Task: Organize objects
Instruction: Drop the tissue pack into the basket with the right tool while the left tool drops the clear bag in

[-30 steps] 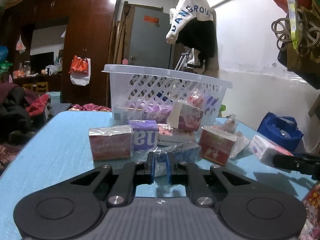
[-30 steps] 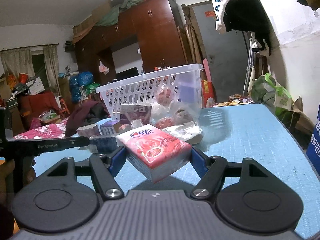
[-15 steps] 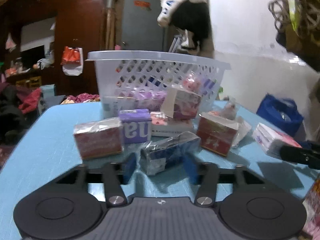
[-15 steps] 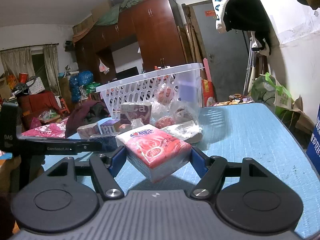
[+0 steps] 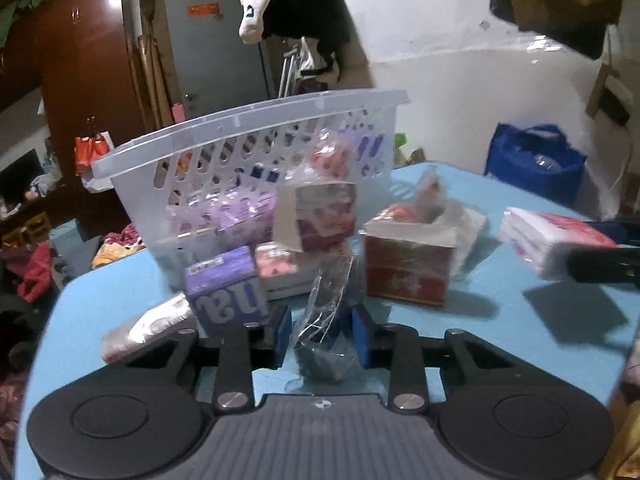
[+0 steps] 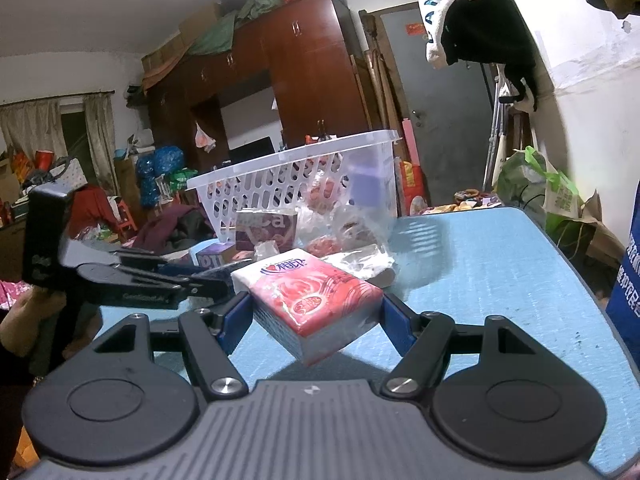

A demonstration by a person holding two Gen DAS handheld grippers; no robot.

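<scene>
A: Item 1, right gripper (image 6: 316, 314). Status?
B: Jaws clamped on a red-and-white tissue pack (image 6: 310, 300), one blue pad per side. Pack tilted, lifted off the blue table (image 6: 500, 272).

A: Item 2, left gripper (image 5: 320, 330)?
B: Jaws partway closed around a dark blue packet in clear wrap (image 5: 326, 336). Wrap sticks up between the pads. Whether the pads actually press it, can't tell; frame is blurred.

A: Item 3, container?
B: White plastic basket (image 5: 248, 136), slotted sides, at back of table. Holds purple and pink packs; exact count unclear thru the slots.

A: Loose stock on table?
B: Purple box (image 5: 226, 292), just left of the left gripper's fingers. Clear-wrapped pack (image 5: 148, 330) lying flat, further left. Red box (image 5: 408, 266) to the right, near a crumpled clear bag (image 5: 452, 208). Pink-and-white box (image 5: 320, 216) tilted against the basket front. Pink flat pack (image 5: 280, 264) below it, beside the purple box.

A: Grippers relative to each other?
B: Apart. In left view, the tissue pack (image 5: 548, 240) shows at far right, held above the table. In right view, the left gripper (image 6: 132, 276) sits at left, pointing toward the pile in front of the basket (image 6: 296, 176).
</scene>
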